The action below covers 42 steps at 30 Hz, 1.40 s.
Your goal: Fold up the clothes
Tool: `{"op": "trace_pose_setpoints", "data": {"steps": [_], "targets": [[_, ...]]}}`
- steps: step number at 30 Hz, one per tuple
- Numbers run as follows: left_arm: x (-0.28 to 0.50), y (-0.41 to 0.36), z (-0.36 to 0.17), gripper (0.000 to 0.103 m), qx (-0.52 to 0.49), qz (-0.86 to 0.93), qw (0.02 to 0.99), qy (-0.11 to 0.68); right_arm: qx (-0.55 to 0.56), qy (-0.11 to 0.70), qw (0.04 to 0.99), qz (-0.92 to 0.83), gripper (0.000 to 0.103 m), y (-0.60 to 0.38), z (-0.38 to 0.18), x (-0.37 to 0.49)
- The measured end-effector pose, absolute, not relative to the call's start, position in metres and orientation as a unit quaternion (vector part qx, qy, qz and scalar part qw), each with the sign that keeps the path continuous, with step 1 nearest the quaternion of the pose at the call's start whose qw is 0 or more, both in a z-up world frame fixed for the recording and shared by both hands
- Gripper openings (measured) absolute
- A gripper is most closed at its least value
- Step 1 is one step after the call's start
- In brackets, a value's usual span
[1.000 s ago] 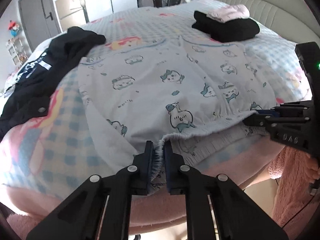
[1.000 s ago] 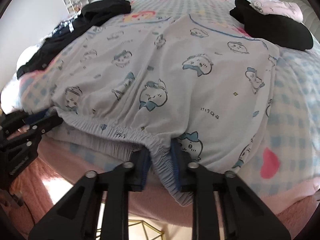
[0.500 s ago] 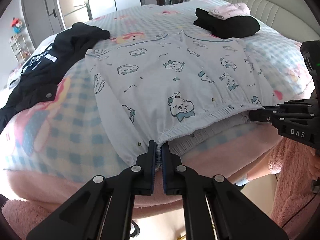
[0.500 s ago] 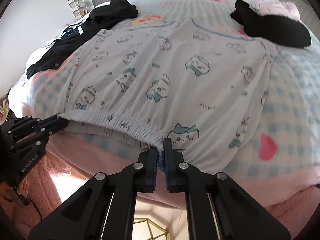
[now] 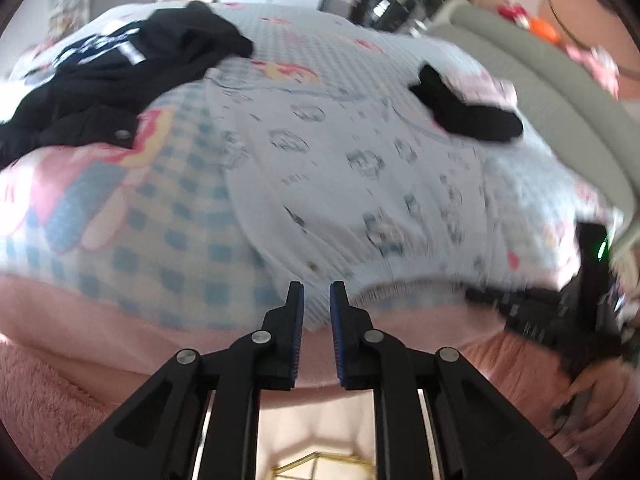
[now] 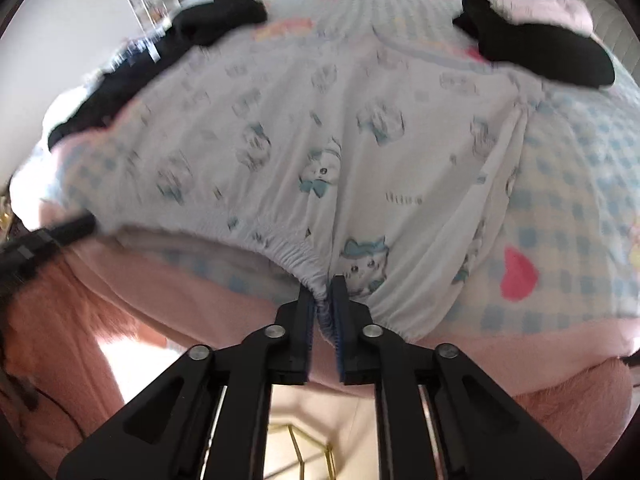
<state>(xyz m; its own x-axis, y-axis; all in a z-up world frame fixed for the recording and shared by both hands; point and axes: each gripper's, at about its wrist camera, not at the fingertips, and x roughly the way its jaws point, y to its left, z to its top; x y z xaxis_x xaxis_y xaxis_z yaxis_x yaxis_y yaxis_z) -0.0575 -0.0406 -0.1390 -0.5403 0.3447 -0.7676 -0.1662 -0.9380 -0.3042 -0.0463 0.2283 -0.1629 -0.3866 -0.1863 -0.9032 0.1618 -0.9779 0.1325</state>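
Left wrist view, blurred: the left gripper (image 5: 317, 304) hangs over the near edge of a bed (image 5: 132, 240) covered in a blue and pink checked quilt. Its fingers (image 5: 295, 320) stand a little apart and are opening, with nothing clamped; the edge of the pale pyjama trousers (image 5: 360, 184), printed with small cartoon animals, lies just beyond the tips. The trousers lie spread flat across the middle of the bed, waistband toward the camera. A crumpled black jacket (image 5: 108, 76) lies at the far left, and a folded black garment (image 5: 464, 116) with a pink one (image 5: 488, 84) on top lies at the far right. The right gripper (image 5: 532, 312) shows at the right edge, at the waistband

Right wrist view: the right gripper (image 6: 323, 308) has the gathered elastic waistband (image 6: 280, 248) of the trousers (image 6: 340, 128) between its fingers (image 6: 305, 320), which are opening; the bunched cloth sits in the gap and appears to touch both pads. The black jacket (image 6: 160, 60) lies far left, the folded black garment (image 6: 536, 56) far right. The left gripper (image 6: 44, 240) is at the left edge. No containers appear in either view
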Motion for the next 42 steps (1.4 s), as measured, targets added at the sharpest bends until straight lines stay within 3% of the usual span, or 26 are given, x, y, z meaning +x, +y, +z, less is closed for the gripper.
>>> {"op": "trace_pose_setpoints", "data": {"steps": [5, 9, 16, 21, 24, 31, 34, 37, 42], "targets": [[-0.082, -0.032, -0.133, 0.015, -0.447, 0.875, 0.163, -0.084, 0.536, -0.070, 0.125, -0.832, 0.019, 0.235, -0.136, -0.042], [-0.104, -0.007, -0.148, 0.022, -0.483, 0.853, 0.187, -0.069, 0.501, -0.025, 0.122, -0.857, 0.030, 0.224, -0.117, -0.046], [-0.090, -0.014, -0.182, 0.022, -0.546, 0.824, 0.145, -0.040, 0.543, -0.017, 0.078, -0.836, 0.030, 0.234, -0.153, -0.062], [-0.066, -0.041, -0.195, 0.029, -0.572, 0.810, 0.112, -0.063, 0.549, -0.048, 0.074, -0.831, 0.030, 0.251, -0.165, -0.047], [-0.063, -0.045, -0.178, 0.030, -0.547, 0.824, 0.118, -0.091, 0.545, -0.061, 0.077, -0.832, 0.029, 0.256, -0.156, -0.045], [-0.068, -0.008, -0.130, 0.032, -0.475, 0.863, 0.167, -0.049, 0.517, -0.078, 0.074, -0.849, 0.030, 0.261, -0.142, -0.049], [-0.081, 0.008, -0.137, 0.033, -0.473, 0.861, 0.180, -0.041, 0.535, -0.072, 0.061, -0.839, 0.030, 0.265, -0.161, -0.046], [-0.083, 0.009, -0.167, 0.032, -0.520, 0.845, 0.126, -0.002, 0.531, -0.084, 0.047, -0.842, 0.028, 0.278, -0.162, -0.041], [-0.072, -0.009, -0.173, 0.033, -0.530, 0.837, 0.127, -0.046, 0.530, -0.102, 0.010, -0.842, 0.030, 0.311, -0.161, -0.031]]}}
